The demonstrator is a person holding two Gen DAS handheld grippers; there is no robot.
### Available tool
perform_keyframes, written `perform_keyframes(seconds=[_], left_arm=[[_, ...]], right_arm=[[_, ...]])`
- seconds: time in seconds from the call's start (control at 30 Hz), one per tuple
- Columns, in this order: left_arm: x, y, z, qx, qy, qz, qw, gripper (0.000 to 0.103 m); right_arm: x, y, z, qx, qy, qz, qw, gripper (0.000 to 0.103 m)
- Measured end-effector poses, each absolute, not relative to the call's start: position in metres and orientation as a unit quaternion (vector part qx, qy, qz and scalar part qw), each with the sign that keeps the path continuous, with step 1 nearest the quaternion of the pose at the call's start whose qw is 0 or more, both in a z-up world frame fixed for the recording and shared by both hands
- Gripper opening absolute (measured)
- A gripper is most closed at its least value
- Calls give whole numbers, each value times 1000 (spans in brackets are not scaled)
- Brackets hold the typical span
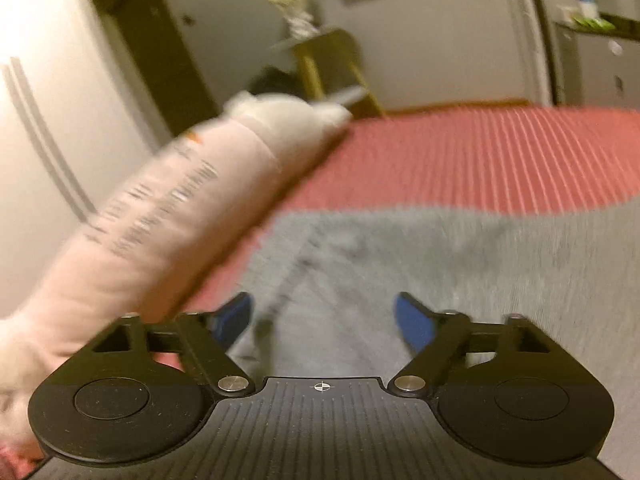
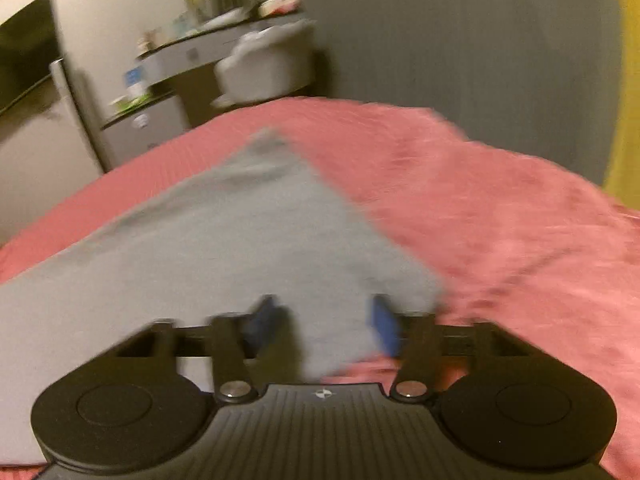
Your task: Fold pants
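Blue-padded left gripper (image 1: 324, 320) right up front, jaws spread wide with nothing between them, hovering low over grey pants (image 1: 420, 264) laid flat on a pink bedspread (image 1: 480, 152). Dark drawstring (image 1: 286, 292) trailing across the fabric just ahead of the left pad. Over on the other side, right gripper (image 2: 324, 324) also parted and empty, poised above a near corner of the pants (image 2: 240, 232), edge of the cloth running just past the right-hand pad.

Risks from here, as a judgement: closing on one layer only and peeling the garment apart instead of folding it; snagging the drawstring rather than the waistband; dragging the soft bedspread (image 2: 500, 220) up along with the hem, since cloth and cover lie flush. Long pink plush pillow (image 1: 168, 216) crowding the left edge of the bed, close enough to catch a swinging fold.

Hard to read: heavy motion blur on both views. Impossible to tell whether the legs are already doubled over. Pads touching the cloth or just above it, not clear. Near edge of the pants hidden under both gripper bodies.
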State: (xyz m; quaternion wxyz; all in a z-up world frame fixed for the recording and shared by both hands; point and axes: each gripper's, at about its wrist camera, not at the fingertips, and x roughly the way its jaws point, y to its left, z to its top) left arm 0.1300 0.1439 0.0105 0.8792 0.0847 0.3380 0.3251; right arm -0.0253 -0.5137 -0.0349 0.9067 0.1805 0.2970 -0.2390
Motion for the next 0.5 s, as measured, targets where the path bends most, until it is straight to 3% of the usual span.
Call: perform_keyframes(seconds=[0.1,0.37,0.5], left_arm=[[110,125,30,65,320,290,899,98],[83,76,-10,-66,439,213,870,99],[76,78,-5,-78,424,212,877,99]], right_arm=[[-45,-538,-19,200,274,-341,876,52],[-60,-570,-42,383,252,-228,859,49],[-66,-580,-59,426,247,-214,844,48]])
